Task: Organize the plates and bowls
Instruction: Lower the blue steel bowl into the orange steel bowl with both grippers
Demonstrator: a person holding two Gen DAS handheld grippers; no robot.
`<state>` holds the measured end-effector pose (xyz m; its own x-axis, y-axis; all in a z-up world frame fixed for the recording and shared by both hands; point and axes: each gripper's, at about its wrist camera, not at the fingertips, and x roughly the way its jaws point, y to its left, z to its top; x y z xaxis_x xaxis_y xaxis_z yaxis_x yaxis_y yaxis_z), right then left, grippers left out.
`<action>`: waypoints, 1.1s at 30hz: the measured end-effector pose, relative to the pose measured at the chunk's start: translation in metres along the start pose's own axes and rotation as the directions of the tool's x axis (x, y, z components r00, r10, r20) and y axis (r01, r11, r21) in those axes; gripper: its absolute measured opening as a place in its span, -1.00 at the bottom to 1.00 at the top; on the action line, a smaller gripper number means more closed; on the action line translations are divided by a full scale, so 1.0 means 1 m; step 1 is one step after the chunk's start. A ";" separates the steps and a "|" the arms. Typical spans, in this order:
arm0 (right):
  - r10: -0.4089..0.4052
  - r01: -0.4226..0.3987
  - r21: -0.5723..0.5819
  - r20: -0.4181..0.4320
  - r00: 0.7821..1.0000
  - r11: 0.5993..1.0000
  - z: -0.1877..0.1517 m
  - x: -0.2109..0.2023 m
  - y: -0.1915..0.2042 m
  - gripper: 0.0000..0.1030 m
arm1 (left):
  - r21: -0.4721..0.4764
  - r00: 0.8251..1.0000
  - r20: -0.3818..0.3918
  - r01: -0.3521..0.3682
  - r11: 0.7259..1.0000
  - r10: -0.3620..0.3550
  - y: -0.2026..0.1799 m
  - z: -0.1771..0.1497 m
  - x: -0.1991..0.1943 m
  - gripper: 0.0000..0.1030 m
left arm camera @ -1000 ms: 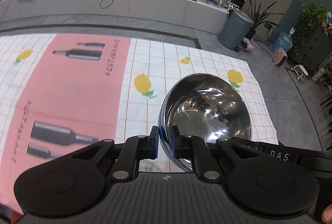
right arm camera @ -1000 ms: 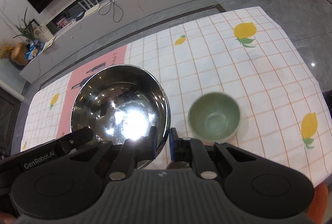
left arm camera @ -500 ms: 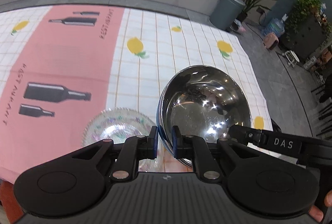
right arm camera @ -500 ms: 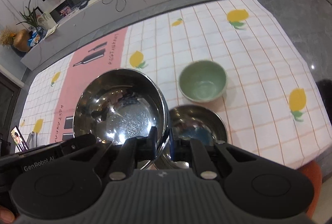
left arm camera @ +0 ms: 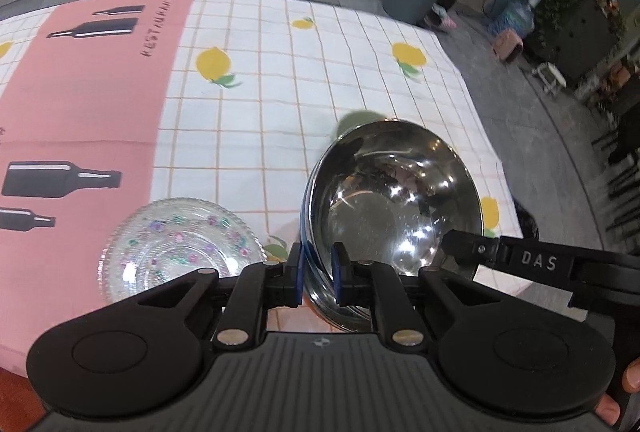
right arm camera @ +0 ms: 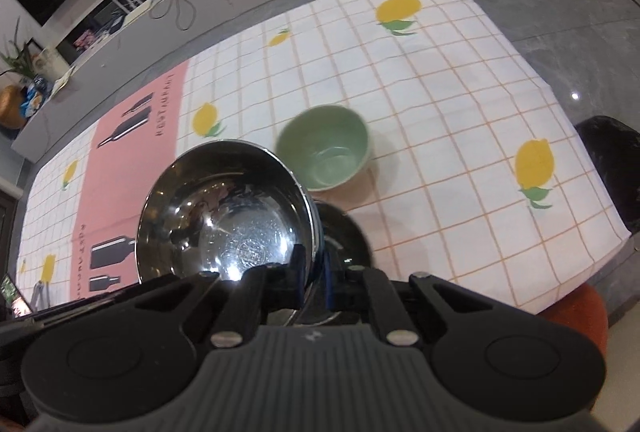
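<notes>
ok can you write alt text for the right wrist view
The right gripper is clamped on the rim of a large steel bowl, held over a second steel bowl on a lemon-print tablecloth. A green bowl stands just beyond them.

Left gripper [left arm camera: 317, 274] fingers nearly together, pitched steeply down; right gripper [right arm camera: 311, 276] same, fingers closing.

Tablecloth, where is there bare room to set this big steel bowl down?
Free: the pink strip beyond the patterned glass plate, and the checked cloth beyond the green ceramic bowl. Crowded: the near edge, by the smaller steel bowl.
</notes>
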<state>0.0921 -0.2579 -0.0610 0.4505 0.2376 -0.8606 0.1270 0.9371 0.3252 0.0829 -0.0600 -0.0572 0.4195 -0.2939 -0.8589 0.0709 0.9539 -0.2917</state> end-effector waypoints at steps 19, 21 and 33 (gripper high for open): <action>-0.053 0.053 -0.005 -0.075 0.996 0.999 -0.011 0.028 -0.021 -0.92 | 0.055 0.994 -0.094 -0.049 0.997 0.054 -0.011 -0.011 0.026 -0.70; -0.055 0.055 -0.006 -0.075 0.996 0.998 -0.010 0.029 -0.021 -0.92 | 0.061 0.994 -0.095 -0.055 0.997 0.061 -0.012 -0.011 0.027 -0.70; -0.082 0.079 -0.038 -0.084 0.993 0.996 -0.006 0.036 -0.018 -0.92 | 0.082 0.989 -0.110 -0.085 0.993 0.094 -0.014 -0.007 0.035 -0.67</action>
<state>0.1005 -0.2642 -0.1003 0.3632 0.1805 -0.9141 0.1283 0.9620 0.2409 0.0905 -0.0838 -0.0857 0.3218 -0.2082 -0.9236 0.1089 0.9772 -0.1823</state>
